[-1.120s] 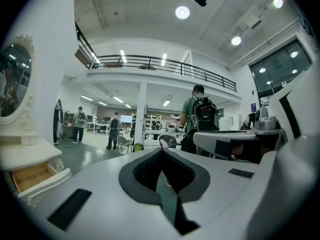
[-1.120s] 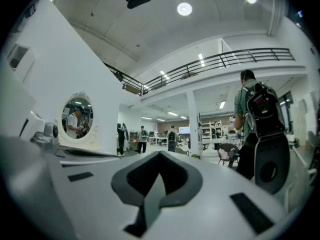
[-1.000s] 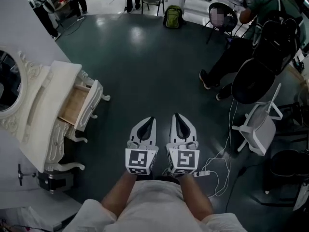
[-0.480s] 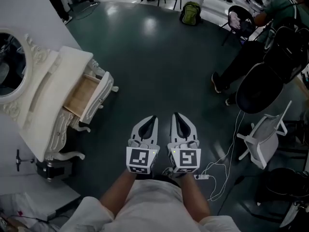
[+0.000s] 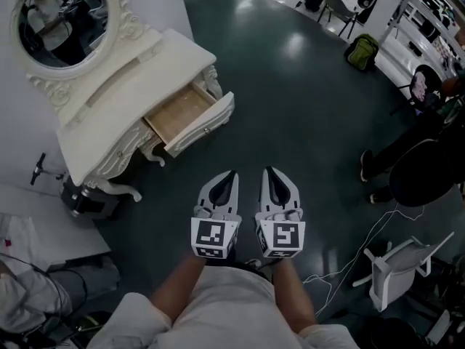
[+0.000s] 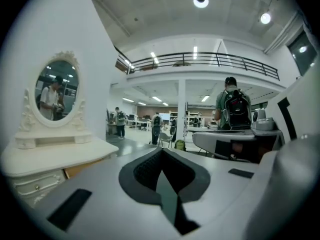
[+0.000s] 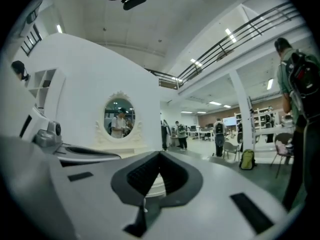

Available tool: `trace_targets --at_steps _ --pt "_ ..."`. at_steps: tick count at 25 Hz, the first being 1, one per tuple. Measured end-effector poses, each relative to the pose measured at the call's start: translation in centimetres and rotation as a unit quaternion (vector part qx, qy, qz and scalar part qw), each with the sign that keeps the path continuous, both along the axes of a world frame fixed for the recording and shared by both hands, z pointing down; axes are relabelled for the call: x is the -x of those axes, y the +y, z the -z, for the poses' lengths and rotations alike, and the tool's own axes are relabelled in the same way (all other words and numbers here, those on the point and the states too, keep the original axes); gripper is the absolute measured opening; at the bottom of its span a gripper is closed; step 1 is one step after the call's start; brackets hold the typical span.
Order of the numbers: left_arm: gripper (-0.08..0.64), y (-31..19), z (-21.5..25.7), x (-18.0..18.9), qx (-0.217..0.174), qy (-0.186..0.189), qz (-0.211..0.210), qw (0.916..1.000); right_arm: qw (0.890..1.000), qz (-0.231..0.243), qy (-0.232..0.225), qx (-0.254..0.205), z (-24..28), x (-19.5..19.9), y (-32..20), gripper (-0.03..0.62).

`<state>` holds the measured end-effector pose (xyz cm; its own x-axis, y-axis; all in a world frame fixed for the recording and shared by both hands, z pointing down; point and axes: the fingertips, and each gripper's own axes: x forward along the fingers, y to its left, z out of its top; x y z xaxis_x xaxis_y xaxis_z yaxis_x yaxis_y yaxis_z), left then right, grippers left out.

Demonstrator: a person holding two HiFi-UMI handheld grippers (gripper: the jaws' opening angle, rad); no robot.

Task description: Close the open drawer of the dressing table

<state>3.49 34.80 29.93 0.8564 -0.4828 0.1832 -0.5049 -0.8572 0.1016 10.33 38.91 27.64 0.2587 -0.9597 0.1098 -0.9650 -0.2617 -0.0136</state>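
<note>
I'm over a dark green, glossy floor (image 5: pixel 290 107) in a big open workspace, and it throws back the ceiling lights in soft patches. A green backpack (image 5: pixel 361 51) sits on it far ahead to the right, and a white chair (image 5: pixel 385 264) stands near the right edge.

The dressing table (image 5: pixel 123 78) is up at the left against a pale wall. It is cream-white, with carved, curling legs and 1 oval mirror (image 5: pixel 62 9) in a scrolled frame. Its drawer (image 5: pixel 190 115) is pulled out over the floor, bare light wood inside behind a white front. It lies ahead and to the left of both grippers, well apart from them.

The left gripper (image 5: pixel 229 177) and right gripper (image 5: pixel 270 174) hang side by side, smooth white shells with black ribbed pads and 1 marker cube each. On both, the 2 fingers are pressed together at the tips, with nothing between them and touching nothing.
</note>
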Motion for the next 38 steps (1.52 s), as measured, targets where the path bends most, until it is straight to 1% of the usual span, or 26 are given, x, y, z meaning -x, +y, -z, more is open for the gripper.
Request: trace_targets --at_steps 2,5,10,17,25,32,38 --pt "0.005 -1.6 -0.5 1.4 -0.001 -0.001 0.025 0.9997 1.000 0.024 0.000 0.001 -0.5 1.3 -1.8 0.015" --pt "0.005 -3.3 -1.0 2.5 -0.001 0.000 0.046 0.9989 0.999 0.046 0.002 0.003 -1.2 2.3 -3.7 0.015" --pt "0.005 -5.9 -1.9 2.9 0.006 0.002 0.061 0.9981 0.998 0.060 -0.001 0.012 -2.2 2.3 -6.7 0.015" --pt "0.005 -11.9 -2.6 3.2 0.017 0.002 0.077 0.9969 0.997 0.078 0.004 0.023 -2.4 2.3 -12.7 0.015" --pt "0.005 -18.1 -2.4 4.7 0.022 0.011 0.092 0.9955 0.994 0.099 0.019 0.034 -2.0 4.0 -19.4 0.015" --pt "0.005 -20.8 -3.2 5.6 0.035 0.007 0.120 0.9921 0.990 0.130 0.016 0.049 -2.6 4.7 -22.7 0.015" --pt "0.005 -23.2 -4.4 6.2 0.046 -0.005 0.160 0.9861 0.984 0.167 0.019 0.062 -3.9 4.6 -25.7 0.015"
